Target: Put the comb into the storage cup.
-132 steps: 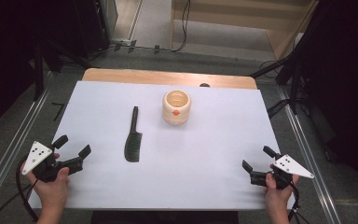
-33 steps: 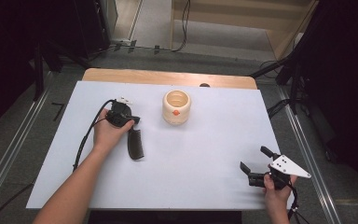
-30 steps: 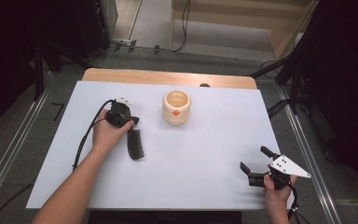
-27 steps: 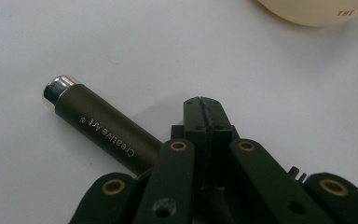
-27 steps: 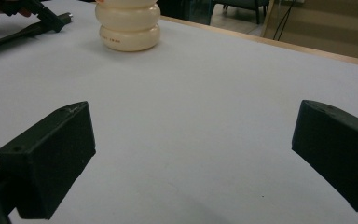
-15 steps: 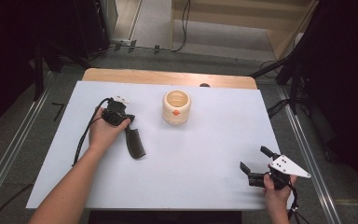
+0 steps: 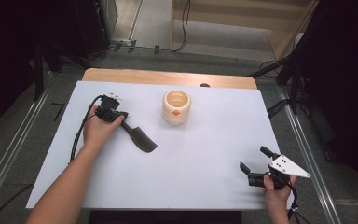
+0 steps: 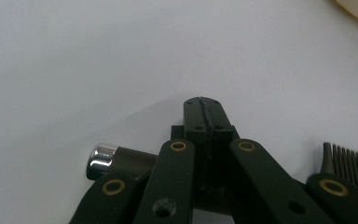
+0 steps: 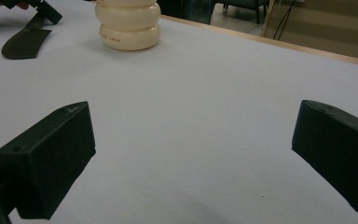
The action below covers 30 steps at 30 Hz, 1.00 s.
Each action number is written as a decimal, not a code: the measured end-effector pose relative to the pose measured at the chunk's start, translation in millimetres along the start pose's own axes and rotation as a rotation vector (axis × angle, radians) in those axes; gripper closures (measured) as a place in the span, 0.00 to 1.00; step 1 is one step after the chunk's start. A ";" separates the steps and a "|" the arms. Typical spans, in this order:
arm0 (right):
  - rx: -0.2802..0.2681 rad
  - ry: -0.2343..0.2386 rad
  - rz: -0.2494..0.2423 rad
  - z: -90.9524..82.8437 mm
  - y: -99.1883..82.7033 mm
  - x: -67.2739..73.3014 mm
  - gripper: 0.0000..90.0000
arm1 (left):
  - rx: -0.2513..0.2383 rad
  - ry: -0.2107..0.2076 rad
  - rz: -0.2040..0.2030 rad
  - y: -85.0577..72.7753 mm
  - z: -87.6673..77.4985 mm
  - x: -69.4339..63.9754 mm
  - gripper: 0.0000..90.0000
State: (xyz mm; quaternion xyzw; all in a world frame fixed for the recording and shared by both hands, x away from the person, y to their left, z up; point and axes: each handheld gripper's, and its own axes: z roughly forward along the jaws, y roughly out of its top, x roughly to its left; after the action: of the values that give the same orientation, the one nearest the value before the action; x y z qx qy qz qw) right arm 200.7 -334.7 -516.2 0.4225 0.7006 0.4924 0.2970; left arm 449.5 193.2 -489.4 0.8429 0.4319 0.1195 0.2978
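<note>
On the left half of the table (image 7: 200, 186), the comb (image 7: 139, 137) lay flat, handle pointing far-left and head near-right, just left of the cream pot (image 7: 176, 107) and apart from it. It was not lifted, and nothing looked moved into or onto the pot.

My read is that the work was at the pick-up stage. The reach to the comb was done; a confirmed grip, the lift and any placing were still to come.

The left gripper (image 7: 113, 115) sat on the handle end of the comb, with the left hand (image 7: 98, 131) behind it. In the left gripper view its jaws were fully closed, tips pressed together with only a seam between them (image 8: 205, 105). The comb ran crosswise under the linkage, chrome end cap (image 8: 100, 160) on one side and teeth (image 8: 350, 164) on the other. The handle sat lower than the closed tips, so I couldn't tell whether the jaws actually clamped it or had closed just above it. Gripper and comb looked in contact or very nearly so.

The right gripper (image 7: 254, 158) was at the near-right corner of the table, well apart from comb and pot, held by the right hand (image 7: 276, 190). Its jaws stood wide open and empty (image 9: 191, 149), touching nothing. In the right gripper view it pointed across bare table toward the pot (image 9: 128, 23) and comb head (image 9: 25, 43) far off.

Risk, as a guess: if the tips closed over the handle, the comb would stay on the table when the hand rose.
</note>
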 end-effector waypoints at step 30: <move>0.001 -0.004 -0.006 0.7 0.2 0.5 0.00 | -0.041 -0.150 0.049 -47.4 -45.0 -11.3 0.83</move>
State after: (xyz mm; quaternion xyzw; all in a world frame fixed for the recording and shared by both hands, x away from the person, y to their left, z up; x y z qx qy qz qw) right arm 201.1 -334.0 -516.2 0.4216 0.7016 0.4901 0.2995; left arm 390.9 223.4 -481.7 0.8536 0.3850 0.0722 0.3433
